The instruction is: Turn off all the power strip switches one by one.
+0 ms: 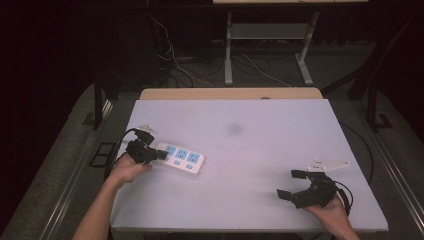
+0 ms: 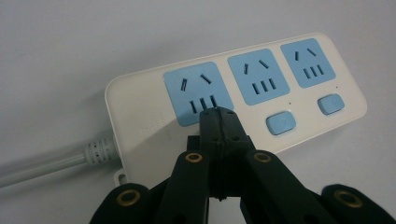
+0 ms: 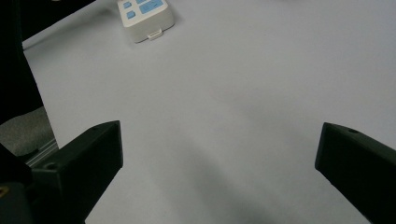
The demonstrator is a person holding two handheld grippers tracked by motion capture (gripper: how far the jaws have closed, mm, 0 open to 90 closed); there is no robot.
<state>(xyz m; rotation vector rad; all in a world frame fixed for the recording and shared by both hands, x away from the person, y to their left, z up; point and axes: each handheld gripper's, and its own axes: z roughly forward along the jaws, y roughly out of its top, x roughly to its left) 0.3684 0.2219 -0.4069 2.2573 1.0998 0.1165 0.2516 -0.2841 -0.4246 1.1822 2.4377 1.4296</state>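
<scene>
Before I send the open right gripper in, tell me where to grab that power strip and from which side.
Probably grip the power strip across its narrow width at the free end nearest the right gripper, coming from above. It lies flat, the cable leaves the other end, and the left gripper, shut, sits there.

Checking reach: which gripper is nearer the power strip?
Left. The left gripper, jaws shut, sits over the power strip; the right gripper is open, far off to its right.

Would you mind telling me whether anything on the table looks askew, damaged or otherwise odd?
Only a faint dark smudge on the white table stands out. The power strip lies flat and looks intact, though at a slant to the table's edges.
</scene>
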